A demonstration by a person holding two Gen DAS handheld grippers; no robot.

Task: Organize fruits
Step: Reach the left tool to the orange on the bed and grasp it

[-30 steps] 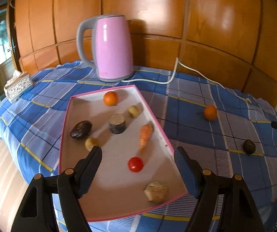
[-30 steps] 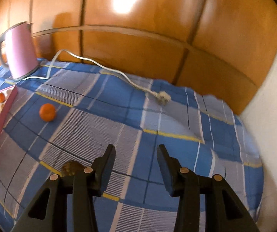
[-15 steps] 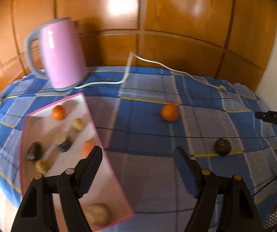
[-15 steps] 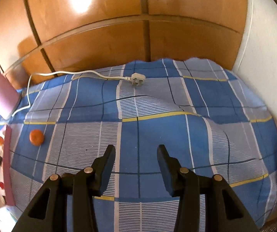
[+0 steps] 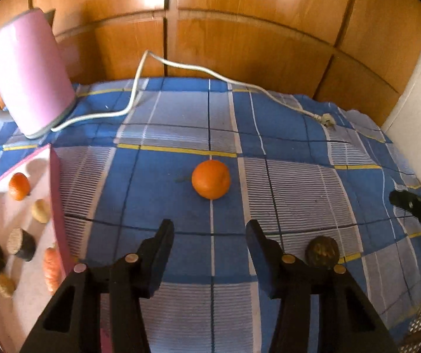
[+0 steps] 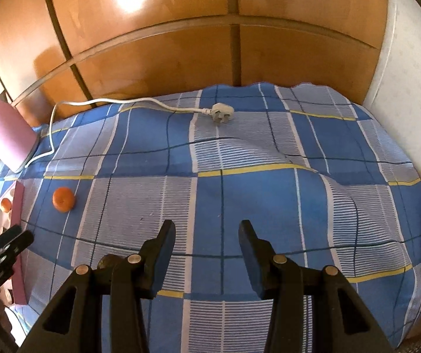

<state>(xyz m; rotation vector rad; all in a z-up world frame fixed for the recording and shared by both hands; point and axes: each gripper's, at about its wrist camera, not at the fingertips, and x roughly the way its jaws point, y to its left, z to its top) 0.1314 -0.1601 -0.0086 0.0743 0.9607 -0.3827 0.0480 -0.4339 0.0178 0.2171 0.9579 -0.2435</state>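
Since the earlier frames the left gripper has been swung from above the pink-rimmed shallow tray to the open cloth, and its jaws have just been closing; they are seen still apart, with nothing between them.

In the left wrist view, a round orange tangerine is seen on the blue checked tablecloth, ahead of the fingertips and apart from them. A dark wrinkled round fruit lies just right of the right finger, partly covered by it. The tray is cut off at the left edge; a second tangerine, an orange carrot and several blurred brown and dark pieces are held in it. A pink electric kettle stands at the back left, its white cord trailing along the wooden panelled wall. A black tip of the right gripper is seen at the right edge. Bare cloth is left around the tangerine.

In the right wrist view, the right gripper is held over empty cloth, fingers spread with nothing gripped. The tangerine lies far left near the tray edge; the dark fruit is almost hidden behind the left finger. The white plug rests near the back edge, and folds are raised in the cloth at right.
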